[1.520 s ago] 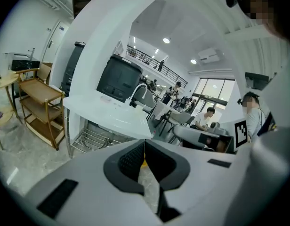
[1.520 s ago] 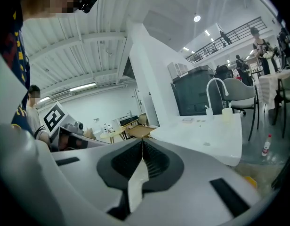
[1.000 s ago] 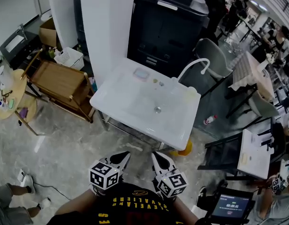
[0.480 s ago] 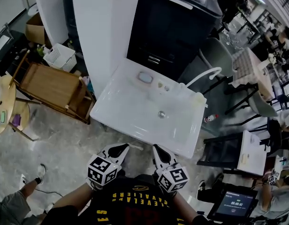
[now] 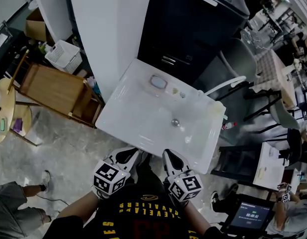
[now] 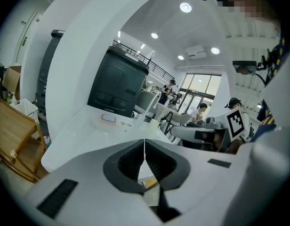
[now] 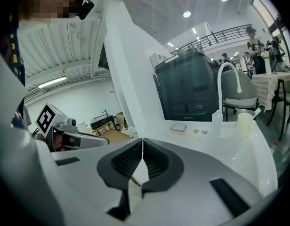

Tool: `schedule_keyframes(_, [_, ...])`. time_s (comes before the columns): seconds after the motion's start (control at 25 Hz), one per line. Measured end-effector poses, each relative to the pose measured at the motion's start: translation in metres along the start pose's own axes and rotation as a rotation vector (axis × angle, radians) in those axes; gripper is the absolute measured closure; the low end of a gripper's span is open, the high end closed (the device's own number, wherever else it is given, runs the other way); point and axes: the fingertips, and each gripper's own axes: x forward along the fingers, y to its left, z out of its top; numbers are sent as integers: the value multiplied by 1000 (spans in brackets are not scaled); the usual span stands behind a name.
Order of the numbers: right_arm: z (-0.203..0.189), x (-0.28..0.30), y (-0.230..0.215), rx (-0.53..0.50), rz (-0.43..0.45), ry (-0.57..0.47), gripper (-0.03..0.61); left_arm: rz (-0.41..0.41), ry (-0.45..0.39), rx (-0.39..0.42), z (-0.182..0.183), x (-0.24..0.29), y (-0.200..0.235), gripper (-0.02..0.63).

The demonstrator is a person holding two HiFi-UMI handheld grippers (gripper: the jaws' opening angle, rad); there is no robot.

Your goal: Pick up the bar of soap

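Nearing the sink [image 5: 124, 117], closed left tongs [image 5: 131, 154] and right tongs [image 5: 169, 157] sit well short of the soap [image 5: 158, 81].

Bright ceiling lamps [image 6: 185, 7] above the left gripper [image 6: 145, 142] light the room evenly, the white sink [image 6: 84, 133] ahead of it glares pale, and both gripper views bend and darken at the edges.

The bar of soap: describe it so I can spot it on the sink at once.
Find the white sink in front of the big dark machine. On its far rim lies the bar of soap: a pale rounded slab, far larger than the two small bits beside it.
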Motion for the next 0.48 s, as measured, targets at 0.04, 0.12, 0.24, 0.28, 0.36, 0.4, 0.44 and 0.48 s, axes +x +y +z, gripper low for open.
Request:
schedule_keyframes(0.04, [3, 5, -4, 4, 9, -3, 561, 7, 1, 4, 3, 4, 1, 600])
schedule_keyframes(0.12, [9, 16, -13, 11, 30, -5, 561, 24, -1, 10, 11, 12, 5, 600])
schedule_keyframes(0.24, [20, 31, -29, 17, 55, -3, 561, 43, -8, 7, 23, 28, 12, 600])
schedule_keyframes(0.28, [23, 36, -36, 13, 60, -3, 561, 46, -10, 8, 27, 35, 14, 600])
schedule_keyframes(0.36, [29, 46, -52, -1, 67, 1, 561, 50, -14, 20, 36, 51, 16, 600])
schedule_keyframes(0.4, [32, 52, -60, -10, 71, 6, 561, 52, -15, 29, 41, 60, 17, 600])
schedule_keyframes(0.44, [34, 58, -69, -22, 77, 14, 561, 54, -16, 38, 46, 69, 17, 599])
schedule_keyframes(0.48, [36, 65, -76, -37, 86, 23, 561, 61, -17, 51, 50, 77, 19, 598])
